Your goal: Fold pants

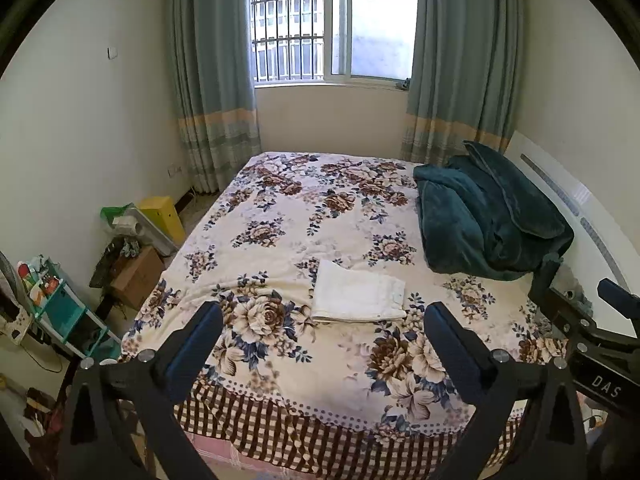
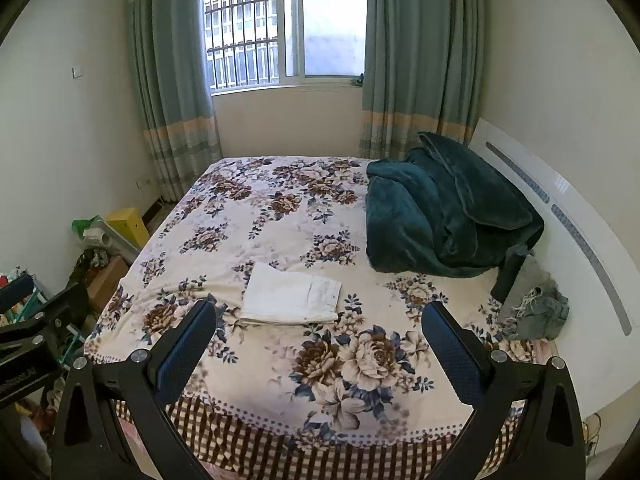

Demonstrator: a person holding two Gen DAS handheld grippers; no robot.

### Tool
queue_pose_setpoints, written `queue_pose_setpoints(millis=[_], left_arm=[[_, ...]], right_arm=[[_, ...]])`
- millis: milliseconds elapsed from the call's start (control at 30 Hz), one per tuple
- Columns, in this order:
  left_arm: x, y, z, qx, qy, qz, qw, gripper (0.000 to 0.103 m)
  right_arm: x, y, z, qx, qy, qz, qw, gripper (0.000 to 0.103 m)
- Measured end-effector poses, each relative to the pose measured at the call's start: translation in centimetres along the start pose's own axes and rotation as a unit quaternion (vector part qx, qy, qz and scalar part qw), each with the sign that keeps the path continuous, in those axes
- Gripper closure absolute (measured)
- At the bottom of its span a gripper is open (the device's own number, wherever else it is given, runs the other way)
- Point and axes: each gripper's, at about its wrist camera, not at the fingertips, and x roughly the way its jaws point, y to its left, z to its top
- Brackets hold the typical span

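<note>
White pants (image 1: 358, 294) lie folded into a flat rectangle on the flowered bed (image 1: 280, 208), near its front middle. They also show in the right wrist view (image 2: 292, 294). My left gripper (image 1: 322, 316) is open and empty, held back from the bed's near edge, below the pants. My right gripper (image 2: 320, 316) is open and empty at the same distance, with the pants just left of its centre. The right gripper's body shows at the right edge of the left wrist view (image 1: 580, 320).
A dark green blanket (image 2: 444, 208) is heaped at the bed's right by the white headboard (image 2: 580, 220). Crumpled jeans (image 2: 536, 312) lie near the headboard. Boxes (image 1: 136, 276), a yellow bin (image 1: 162, 216) and a teal shelf (image 1: 60, 312) crowd the floor at the left.
</note>
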Motion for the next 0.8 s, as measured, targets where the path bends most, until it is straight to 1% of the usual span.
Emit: queue_pose_setpoints(millis=[300, 533, 800], left_arm=[[0.5, 0.1, -0.4, -0.003, 0.007, 0.013, 0.9999, 0.0], [0.6, 0.1, -0.7, -0.004, 0.019, 0.007, 0.9998, 0.0], [0.8, -0.2, -0.5, 0.005, 0.023, 0.007, 0.9997, 0.0]], right_arm=[[0.8, -0.1, 0.1, -0.009, 0.001, -0.008, 1.0, 0.0], [1.3, -0.1, -0.1, -0.014, 0.005, -0.006, 1.0, 0.0], [1.4, -0.1, -0.3, -0.014, 0.008, -0.003, 1.0, 0.0]])
